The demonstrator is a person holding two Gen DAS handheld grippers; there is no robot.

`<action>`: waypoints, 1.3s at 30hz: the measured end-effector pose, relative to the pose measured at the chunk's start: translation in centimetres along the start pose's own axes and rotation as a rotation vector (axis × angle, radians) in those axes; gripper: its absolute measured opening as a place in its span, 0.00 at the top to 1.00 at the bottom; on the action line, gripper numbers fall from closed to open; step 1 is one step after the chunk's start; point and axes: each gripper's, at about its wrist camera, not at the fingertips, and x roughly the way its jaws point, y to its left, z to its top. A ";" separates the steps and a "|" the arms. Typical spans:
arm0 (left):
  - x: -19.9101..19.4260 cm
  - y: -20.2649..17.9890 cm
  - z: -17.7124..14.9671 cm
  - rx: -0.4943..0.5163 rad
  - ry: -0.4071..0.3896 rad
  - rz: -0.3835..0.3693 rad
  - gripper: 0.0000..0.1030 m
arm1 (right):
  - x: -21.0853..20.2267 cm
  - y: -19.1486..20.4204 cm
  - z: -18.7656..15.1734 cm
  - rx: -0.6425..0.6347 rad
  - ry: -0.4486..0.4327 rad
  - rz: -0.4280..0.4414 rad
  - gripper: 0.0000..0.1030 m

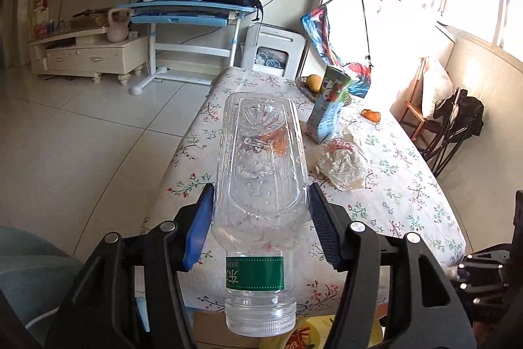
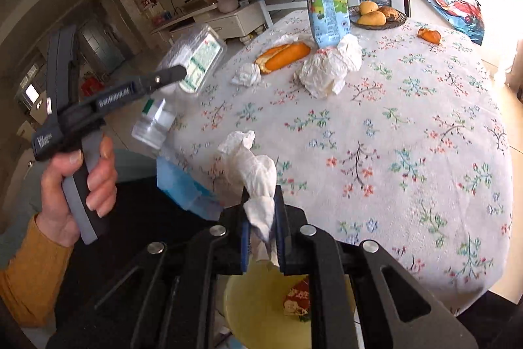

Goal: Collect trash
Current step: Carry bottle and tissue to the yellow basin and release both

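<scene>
My left gripper is shut on a clear empty plastic bottle with a green label, cap end toward the camera; it is held in the air over the table's near left edge, also seen in the right wrist view. My right gripper is shut on a crumpled white tissue above a yellow bin below the table edge. On the floral tablecloth lie a juice carton, crumpled wrappers, a small tissue wad and orange peel.
A basket of fruit stands at the far side, with a peel scrap to its right. A blue item lies by the table's near left edge. A blue desk, a TV cabinet and chairs stand around the table.
</scene>
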 end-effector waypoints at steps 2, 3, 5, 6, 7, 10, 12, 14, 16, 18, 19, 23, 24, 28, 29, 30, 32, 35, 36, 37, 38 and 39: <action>-0.8 -0.6 -0.7 0.002 -0.003 -0.014 0.46 | 0.2 0.4 -2.2 -0.036 0.052 -0.023 0.86; -1.1 -0.9 -1.2 0.000 0.003 -0.016 0.46 | 0.5 0.3 -3.4 -0.040 0.083 -0.024 0.86; -1.9 -1.6 -2.3 0.000 0.011 -0.021 0.46 | 1.1 0.1 -5.0 -0.042 0.142 -0.032 0.86; -2.3 -2.0 -2.9 0.003 0.013 -0.026 0.46 | 1.5 0.0 -5.8 -0.043 0.170 -0.035 0.86; -2.7 -2.4 -3.4 0.006 0.016 -0.034 0.46 | 1.8 0.0 -6.4 -0.044 0.196 -0.038 0.86; -4.0 -3.4 -5.2 0.009 0.032 -0.053 0.46 | 2.3 -0.1 -7.8 -0.044 0.249 -0.038 0.86; -4.7 -3.8 -6.5 0.006 0.051 -0.066 0.46 | 2.4 0.1 -8.6 -0.042 0.267 -0.038 0.86; -5.0 -4.4 -7.5 0.010 0.069 -0.070 0.46 | 2.5 0.1 -9.0 -0.038 0.279 -0.035 0.86; -5.3 -4.9 -8.4 0.013 0.088 -0.080 0.46 | 2.7 0.3 -9.5 -0.047 0.294 -0.042 0.86; -5.6 -5.6 -9.2 0.027 0.103 -0.086 0.46 | 3.0 0.4 -10.0 -0.056 0.313 -0.055 0.86; -5.7 -6.0 -9.6 0.035 0.113 -0.091 0.46 | 3.2 0.4 -10.0 -0.059 0.317 -0.063 0.75; -5.8 -7.6 -11.5 0.080 0.163 -0.101 0.46 | 1.8 0.4 -9.8 -0.048 0.240 -0.103 0.46; -5.8 -8.0 -11.9 0.091 0.175 -0.102 0.46 | 1.2 0.0 -9.5 -0.029 0.207 -0.110 0.45; -5.9 -9.7 -13.6 0.144 0.223 -0.109 0.46 | -2.4 -2.3 -8.2 0.109 0.012 -0.145 0.34; -5.9 -10.1 -13.9 0.161 0.237 -0.111 0.46 | -3.4 -2.9 -8.0 0.143 -0.043 -0.153 0.32; -5.8 -10.6 -14.4 0.179 0.251 -0.112 0.46 | -4.3 -3.5 -7.8 0.173 -0.090 -0.156 0.31; -5.6 -11.5 -15.2 0.219 0.286 -0.121 0.46 | -5.6 -4.4 -7.8 0.226 -0.159 -0.154 0.30; -4.7 -12.8 -16.4 0.290 0.346 -0.113 0.46 | -6.5 -5.0 -7.6 0.270 -0.205 -0.151 0.30; -4.6 -13.1 -16.7 0.310 0.352 -0.097 0.46 | -6.5 -5.0 -7.4 0.274 -0.211 -0.149 0.30; -4.4 -13.2 -16.8 0.318 0.360 -0.092 0.45 | -6.5 -4.9 -7.4 0.274 -0.215 -0.149 0.30; -4.5 -13.2 -16.7 0.318 0.352 -0.083 0.45 | -6.6 -4.8 -7.4 0.272 -0.222 -0.149 0.30; -4.7 -13.2 -16.5 0.316 0.339 -0.072 0.42 | -7.0 -5.2 -7.4 0.269 -0.229 -0.149 0.30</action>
